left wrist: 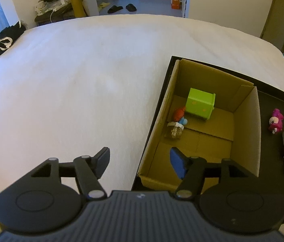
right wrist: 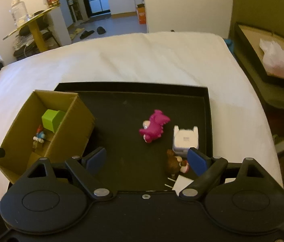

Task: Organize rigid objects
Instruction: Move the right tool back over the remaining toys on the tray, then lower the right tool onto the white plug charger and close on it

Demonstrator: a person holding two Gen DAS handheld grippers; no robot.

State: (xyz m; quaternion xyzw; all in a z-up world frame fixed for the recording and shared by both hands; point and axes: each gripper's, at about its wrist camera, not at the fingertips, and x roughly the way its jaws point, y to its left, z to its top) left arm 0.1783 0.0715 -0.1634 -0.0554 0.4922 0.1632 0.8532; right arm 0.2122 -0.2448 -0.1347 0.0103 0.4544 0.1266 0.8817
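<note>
The right gripper (right wrist: 145, 161) hovered with its jaws spread wide and nothing between them, low over the near end of the black tray (right wrist: 206, 109). Just beyond its right pad lay the brown figurine (right wrist: 174, 162), on its side, with a white card (right wrist: 182, 183) touching it at the tray's near edge. A little farther stood the white cube toy (right wrist: 185, 139), upright, and left of it the pink dinosaur toy (right wrist: 154, 128), tipped on its side with its long axis running diagonally, head toward the gripper and tail toward the far right corner.

The left gripper (left wrist: 140, 161) was likewise released and empty, its jaws straddling the near left wall of the cardboard box (left wrist: 244, 125). That box sat in the tray's left part on the white bed (left wrist: 81, 80).

Sorting looked partly done: the green cube (left wrist: 200, 105), a red and blue figure (left wrist: 180, 116) and a small pale figure (left wrist: 175, 130) already rested inside the box. Four pieces were left on the tray floor, so roughly half remained, by my judgement.
</note>
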